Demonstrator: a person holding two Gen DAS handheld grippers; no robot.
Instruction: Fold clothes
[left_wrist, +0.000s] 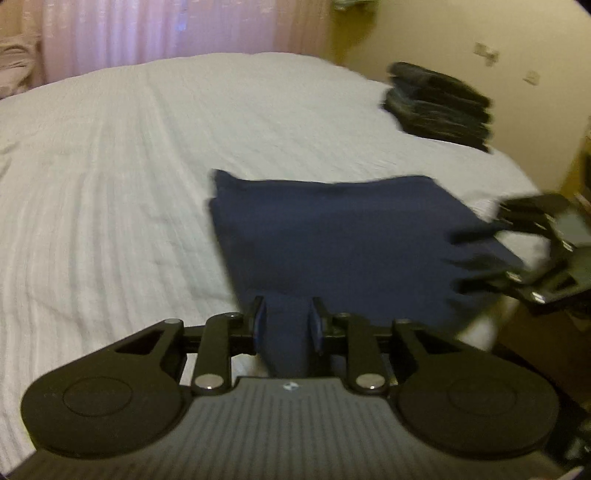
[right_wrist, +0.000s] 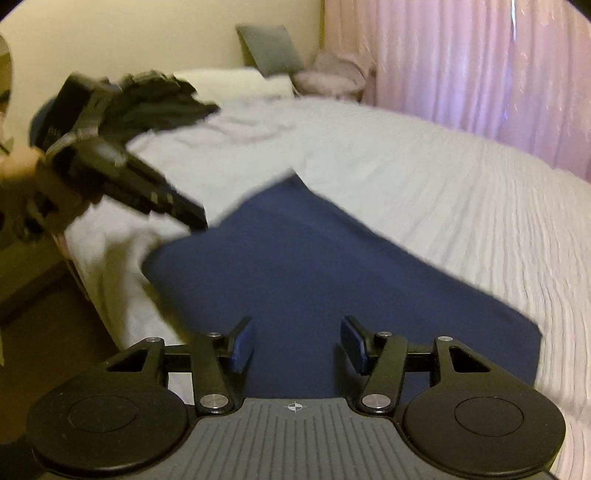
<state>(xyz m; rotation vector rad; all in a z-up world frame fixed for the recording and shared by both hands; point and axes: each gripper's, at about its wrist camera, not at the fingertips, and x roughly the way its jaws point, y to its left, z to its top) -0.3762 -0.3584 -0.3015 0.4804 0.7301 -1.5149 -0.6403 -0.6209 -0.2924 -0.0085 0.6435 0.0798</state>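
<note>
White ribbed bedspread (left_wrist: 110, 192) covers the bed; pink curtains (left_wrist: 147, 29) hang behind it and a cream wall (left_wrist: 461, 29) stands to one side.

Left gripper (left_wrist: 286, 319): jaws stand narrowly apart. A strip of the navy garment (left_wrist: 332, 236) runs up between the blue pads (left_wrist: 260, 321). Whether the pads press on the cloth cannot be told from this view; the fabric fills the gap and lies close to both. No earlier picture to compare.

Right gripper (right_wrist: 297, 345): jaws stand well apart, about mid-width. Navy cloth lies below and beyond the pads (right_wrist: 242, 347), none pinched between them. Nothing held. In the left wrist view the same gripper (left_wrist: 458, 258) shows blurred at the right edge, fingertips over the garment's right border.

Navy garment: folded into a flat, roughly rectangular shape, lying on the bedspread near the bed's near edge, its near end reaching the left gripper. In the right wrist view the garment (right_wrist: 314, 266) runs diagonally across the bedspread (right_wrist: 443, 184), with the left gripper (right_wrist: 192, 218) blurred at its far corner.

Outward: a stack of dark folded clothes (left_wrist: 439, 107) sits at the far right of the bed, well apart from the navy piece. A dark loose heap (right_wrist: 159, 99) lies near a white pillow (right_wrist: 229, 83), with a grey cushion (right_wrist: 269, 48) against the wall.
</note>
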